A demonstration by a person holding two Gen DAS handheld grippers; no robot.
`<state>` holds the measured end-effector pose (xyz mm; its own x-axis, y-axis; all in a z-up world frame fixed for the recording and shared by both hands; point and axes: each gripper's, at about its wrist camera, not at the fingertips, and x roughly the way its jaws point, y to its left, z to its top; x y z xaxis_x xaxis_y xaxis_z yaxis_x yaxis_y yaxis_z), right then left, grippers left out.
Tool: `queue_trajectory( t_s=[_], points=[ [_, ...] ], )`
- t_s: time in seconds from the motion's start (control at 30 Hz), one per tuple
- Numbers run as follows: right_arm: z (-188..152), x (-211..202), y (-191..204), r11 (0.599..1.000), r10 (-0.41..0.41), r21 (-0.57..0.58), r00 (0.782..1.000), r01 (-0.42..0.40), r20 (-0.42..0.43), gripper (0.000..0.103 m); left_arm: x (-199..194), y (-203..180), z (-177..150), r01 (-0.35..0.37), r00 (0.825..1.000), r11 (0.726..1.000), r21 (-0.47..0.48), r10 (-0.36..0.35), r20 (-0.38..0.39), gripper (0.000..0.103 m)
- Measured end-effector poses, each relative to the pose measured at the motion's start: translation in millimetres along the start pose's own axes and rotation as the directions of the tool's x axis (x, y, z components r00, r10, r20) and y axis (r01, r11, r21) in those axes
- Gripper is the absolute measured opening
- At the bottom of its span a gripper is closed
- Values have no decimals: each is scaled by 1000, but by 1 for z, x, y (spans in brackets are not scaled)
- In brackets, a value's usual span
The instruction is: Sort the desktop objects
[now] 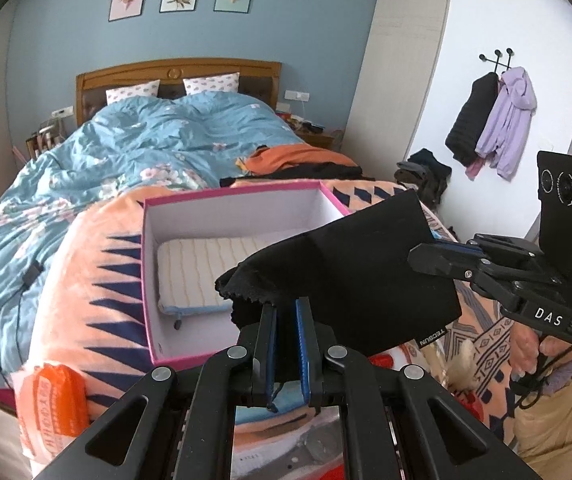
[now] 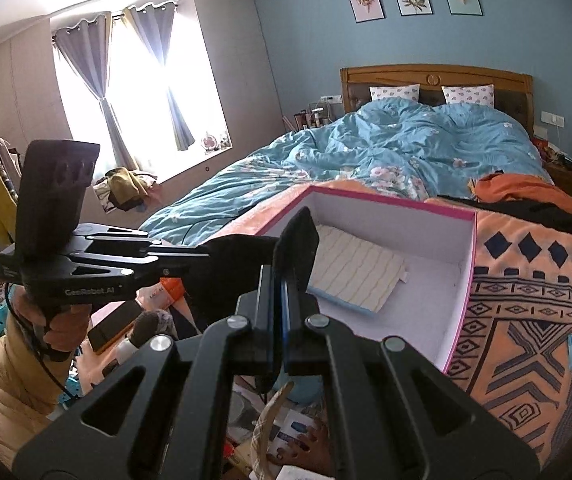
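left claw (image 1: 286, 312) clamps black cloth (image 1: 366, 264) | right claw (image 2: 280, 280) clamps opposite edge

Daylight blazes through the window (image 2: 138, 92) at upper left, blown out white; the room is evenly lit, sharp, with fisheye bending and dark corners.

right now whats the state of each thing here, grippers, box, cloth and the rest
left gripper: shut on the black cloth
right gripper: shut on the other edge of the cloth
black cloth: held up between both grippers, above the near side of the box
box: open, no lid on it, resting on the orange blanket
striped pouch: lying flat inside the box
orange blanket: spread over the bed
curtains: tied back, window bright
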<state>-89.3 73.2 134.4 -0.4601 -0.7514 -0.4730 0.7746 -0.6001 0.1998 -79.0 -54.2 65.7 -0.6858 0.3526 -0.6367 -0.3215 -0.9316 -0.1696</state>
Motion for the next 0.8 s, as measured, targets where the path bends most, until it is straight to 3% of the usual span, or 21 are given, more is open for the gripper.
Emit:
queue_trajectory(
  t_s=[0.8],
  points=[
    [50, 29, -1, 997, -26, -66, 999, 28, 24, 4, -3, 0, 59, -111, 992, 992, 62, 106, 70, 8]
  ],
)
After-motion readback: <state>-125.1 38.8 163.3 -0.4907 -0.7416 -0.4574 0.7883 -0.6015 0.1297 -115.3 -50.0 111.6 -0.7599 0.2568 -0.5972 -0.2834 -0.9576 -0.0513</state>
